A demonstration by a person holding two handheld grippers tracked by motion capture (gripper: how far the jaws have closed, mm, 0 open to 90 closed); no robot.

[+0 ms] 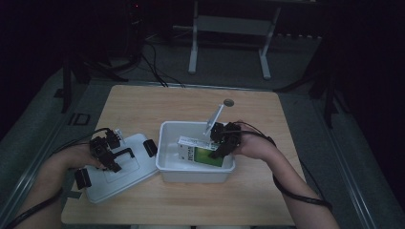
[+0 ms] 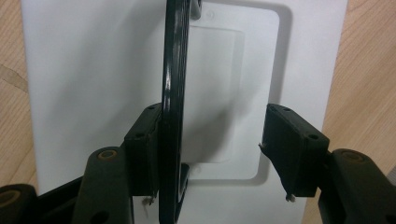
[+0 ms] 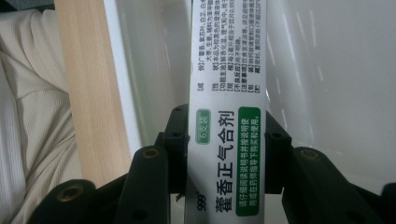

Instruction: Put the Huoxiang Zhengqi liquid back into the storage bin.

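The box (image 1: 202,151), clamped edge-on in the right gripper (image 1: 224,139), sits low inside the white bin (image 1: 191,174), so placing looks nearly done and release comes next, while the left gripper (image 1: 106,151) stands open around the lid (image 1: 125,176) handle (image 2: 173,107)

The white bin (image 1: 167,164) sits mid-table, and its walls fence the right gripper (image 1: 220,141) in. The green-and-white box (image 1: 200,152) between the jaws takes the bin's right half; bare floor lies open at its left. Left of the bin, the white lid (image 1: 138,177) covers the wood, its black handle (image 2: 173,93) standing up. Beyond the bin, bare tabletop (image 1: 157,102) offers free passage.
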